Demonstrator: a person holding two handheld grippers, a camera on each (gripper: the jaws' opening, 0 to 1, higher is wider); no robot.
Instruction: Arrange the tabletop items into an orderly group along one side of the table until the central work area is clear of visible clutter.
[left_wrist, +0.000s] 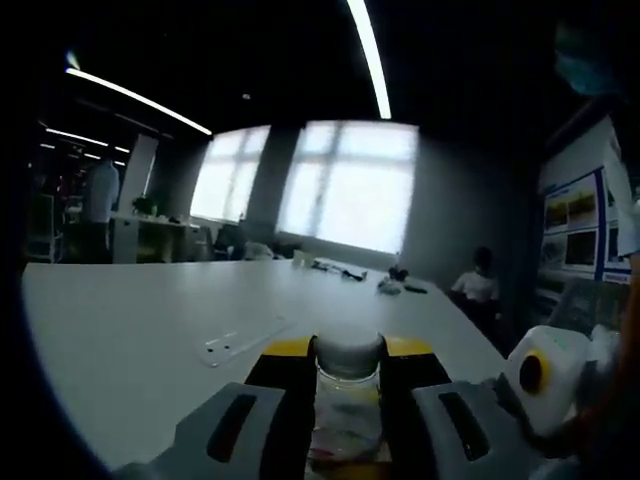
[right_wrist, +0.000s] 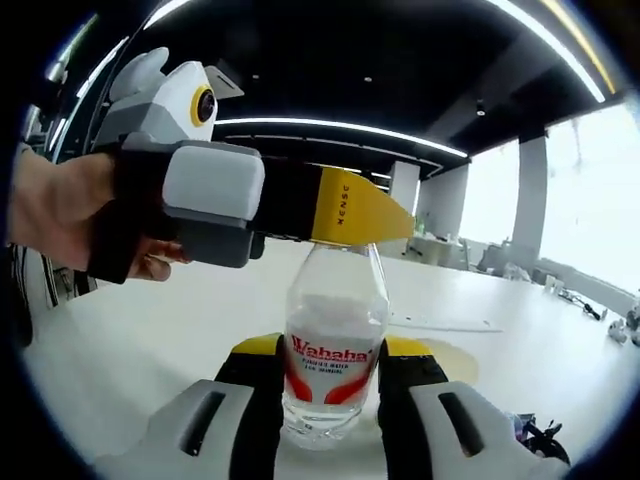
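A clear water bottle (right_wrist: 333, 330) with a red "Wahaha" label stands on the white table (right_wrist: 120, 350). My right gripper (right_wrist: 333, 346) is shut on its body, with the yellow-tipped jaws pressing on both sides. My left gripper (right_wrist: 350, 215), held by a hand, comes in from the left and clamps the top of the bottle. In the left gripper view, the bottle's white cap (left_wrist: 350, 350) sits between the jaws of my left gripper (left_wrist: 348, 362), which is shut on it. The right gripper (left_wrist: 545, 385) is at the lower right edge of that view.
A clear plastic strip (left_wrist: 240, 340) lies flat on the table (left_wrist: 130, 320) just past the bottle, seen also as a strip (right_wrist: 440, 322). Small items (left_wrist: 395, 285) lie at the far end. A person (left_wrist: 478, 285) sits there. A small dark object (right_wrist: 535, 435) lies near right.
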